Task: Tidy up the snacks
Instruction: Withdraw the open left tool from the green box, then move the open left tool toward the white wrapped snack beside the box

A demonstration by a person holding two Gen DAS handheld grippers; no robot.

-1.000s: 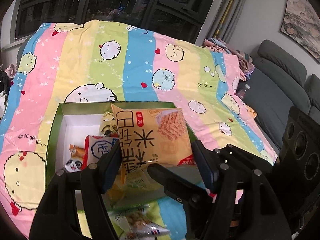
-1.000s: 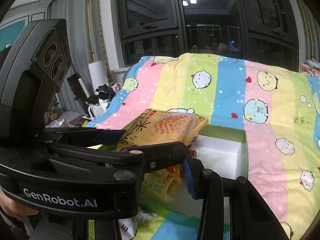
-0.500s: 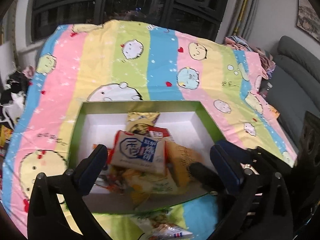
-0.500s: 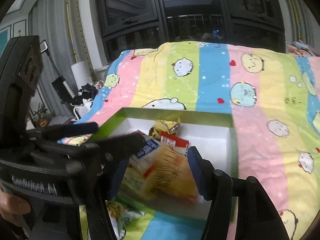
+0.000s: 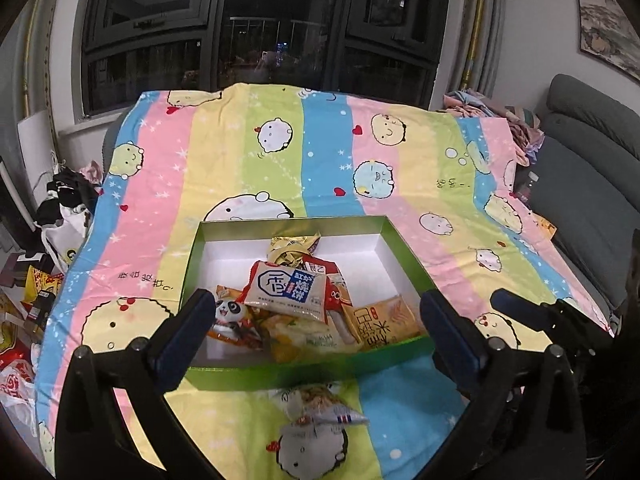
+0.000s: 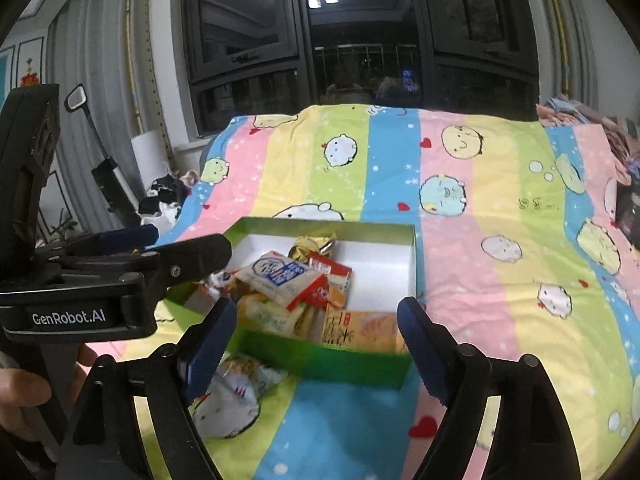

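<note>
Both grippers hang empty over the near edge of the green box (image 5: 308, 372) at the centre of both views. The left gripper (image 5: 316, 332) has its jaws spread as wide as they go with nothing between the pads, and the right gripper (image 6: 312, 340) has jaws that have just been opening, also clear of any packet. The orange rice-cracker packet (image 5: 380, 322) lies in the box's lower right corner, tilted against the wall beside the white-and-blue biscuit packet (image 5: 290, 290), which sits atop a heap crowded toward the near side. That heap looks like the worry: the packets are stacked loosely and slope upward, so another drop on top could slide a slick wrapper over the low rim. One snack is still outside, the silvery bag (image 5: 320, 410) on the striped blanket (image 5: 224, 152) just in front of the box, at the bottom middle of the left wrist view. Reaching for it looks tight, since it sits close to the box wall; a careless jaw could nudge the light box along the soft blanket, or pinch cloth with the bag. The two grippers are also close together, so a clash is possible.
</note>
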